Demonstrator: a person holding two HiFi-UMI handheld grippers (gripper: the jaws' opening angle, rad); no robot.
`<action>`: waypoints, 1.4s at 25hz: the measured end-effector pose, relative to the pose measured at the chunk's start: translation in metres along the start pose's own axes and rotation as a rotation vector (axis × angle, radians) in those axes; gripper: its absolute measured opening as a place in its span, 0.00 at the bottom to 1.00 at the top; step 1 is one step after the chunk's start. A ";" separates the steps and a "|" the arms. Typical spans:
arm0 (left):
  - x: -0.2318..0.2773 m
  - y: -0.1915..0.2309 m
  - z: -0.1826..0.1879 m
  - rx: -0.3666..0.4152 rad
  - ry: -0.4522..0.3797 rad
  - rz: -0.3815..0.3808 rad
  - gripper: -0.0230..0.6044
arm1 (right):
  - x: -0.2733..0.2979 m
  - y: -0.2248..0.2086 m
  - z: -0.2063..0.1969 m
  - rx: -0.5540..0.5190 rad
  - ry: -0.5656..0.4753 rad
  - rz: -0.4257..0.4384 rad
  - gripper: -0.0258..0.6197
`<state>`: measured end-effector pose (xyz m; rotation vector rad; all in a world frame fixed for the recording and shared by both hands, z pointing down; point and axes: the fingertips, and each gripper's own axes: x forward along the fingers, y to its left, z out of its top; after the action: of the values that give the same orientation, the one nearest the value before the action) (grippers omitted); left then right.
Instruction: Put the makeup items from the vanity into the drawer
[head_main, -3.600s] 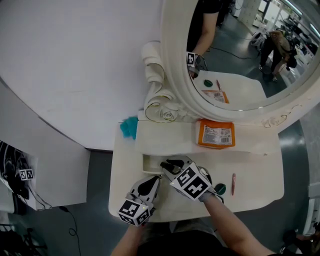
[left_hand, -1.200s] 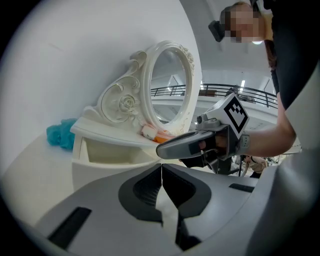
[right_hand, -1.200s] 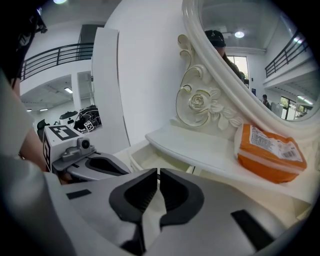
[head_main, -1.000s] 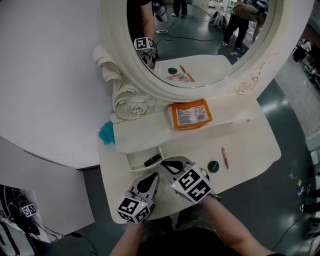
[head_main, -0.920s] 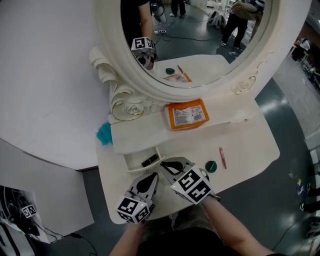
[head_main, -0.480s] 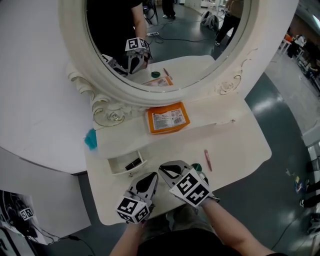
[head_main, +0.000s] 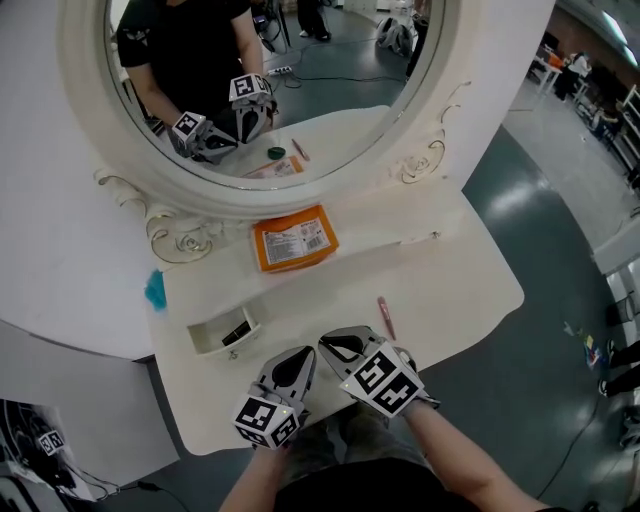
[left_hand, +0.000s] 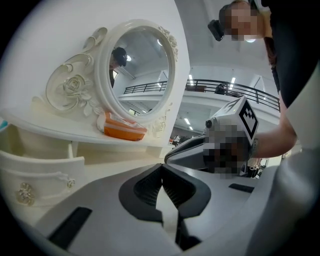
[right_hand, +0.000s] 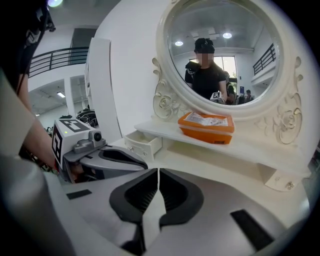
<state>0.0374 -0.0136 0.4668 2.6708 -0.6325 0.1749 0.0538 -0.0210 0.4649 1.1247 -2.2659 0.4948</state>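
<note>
Lying on the counter (head_main: 450, 290) a little ahead of the right claw (head_main: 335, 345), and off to its right side, is a thin pink stick (head_main: 383, 318). Its long way points from the person toward the mirror (head_main: 270, 90), tipped just a bit. The right claw is closer to it than the left claw (head_main: 298, 362), which sits on the other side. Both claws are squeezed shut with nothing in them. The open drawer (head_main: 205, 340) is off to the left, ahead of the left claw, and a small black thing (head_main: 237, 335) lies inside it. An orange pack (head_main: 294, 240) lies farther off, up on the shelf (head_main: 385, 240) under the mirror. I think the right claw should go for the pink stick next. It would need to open up and close across the thin stick, not along it. Then the stick has to go left to the drawer.
</note>
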 end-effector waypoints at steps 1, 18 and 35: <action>0.002 -0.003 0.000 0.002 0.002 -0.005 0.06 | -0.003 -0.002 -0.002 0.005 0.000 -0.004 0.09; 0.028 -0.025 -0.015 -0.018 0.039 -0.053 0.06 | -0.024 -0.022 -0.036 0.054 0.029 -0.054 0.09; 0.046 -0.040 -0.035 -0.018 0.096 -0.097 0.06 | -0.028 -0.043 -0.076 0.104 0.108 -0.138 0.09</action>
<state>0.0954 0.0150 0.4944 2.6508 -0.4710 0.2672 0.1263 0.0125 0.5103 1.2652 -2.0736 0.6084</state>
